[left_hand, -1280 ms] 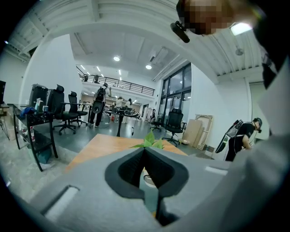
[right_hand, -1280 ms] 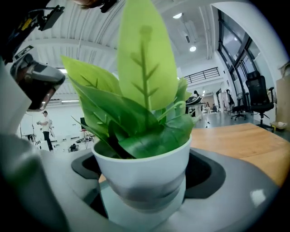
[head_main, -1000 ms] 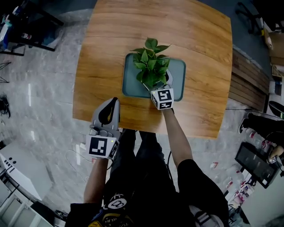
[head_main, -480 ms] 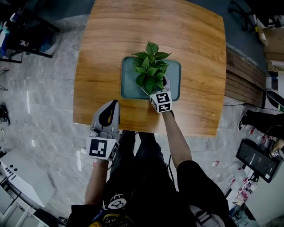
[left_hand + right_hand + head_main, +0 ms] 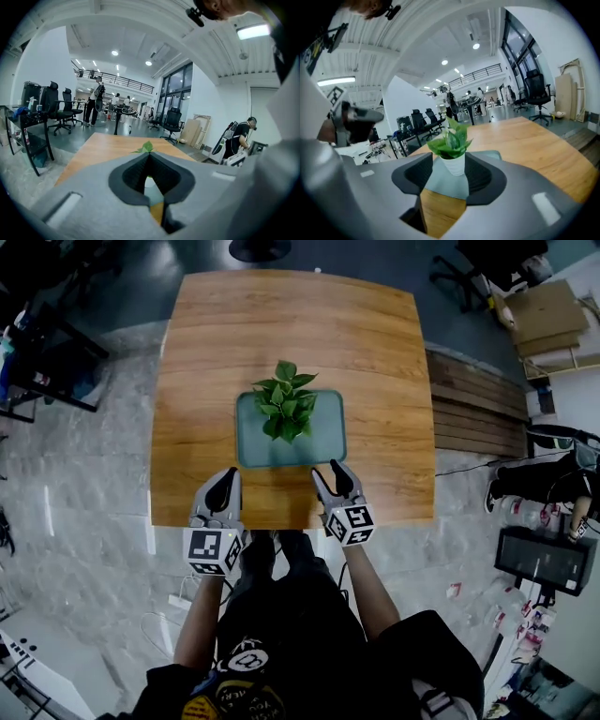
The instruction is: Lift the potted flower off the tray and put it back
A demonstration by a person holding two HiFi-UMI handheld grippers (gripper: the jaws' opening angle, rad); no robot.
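The potted flower (image 5: 284, 412), green leaves in a small white pot (image 5: 453, 165), stands upright on the grey-green tray (image 5: 323, 446) in the middle of the wooden table (image 5: 375, 352). My right gripper (image 5: 328, 472) hovers over the table's near edge, short of the tray and apart from the pot. Its jaws have just been closing, a gap still shows between them, and nothing is in it. In the right gripper view (image 5: 451, 163) the pot lies well beyond the fingertips. My left gripper (image 5: 232, 476) hangs at the near edge left of the tray, tips together (image 5: 149, 157).
The table's near edge runs just under both grippers. Grey floor surrounds the table, with wooden planks (image 5: 478, 409) and cardboard (image 5: 544, 310) to the right. Office chairs (image 5: 61, 110) and people (image 5: 241, 140) stand far off in the room.
My right gripper has drawn back from the pot toward the table's near edge, and its jaws stand narrower. The pot stays on the tray. The left gripper has barely moved.
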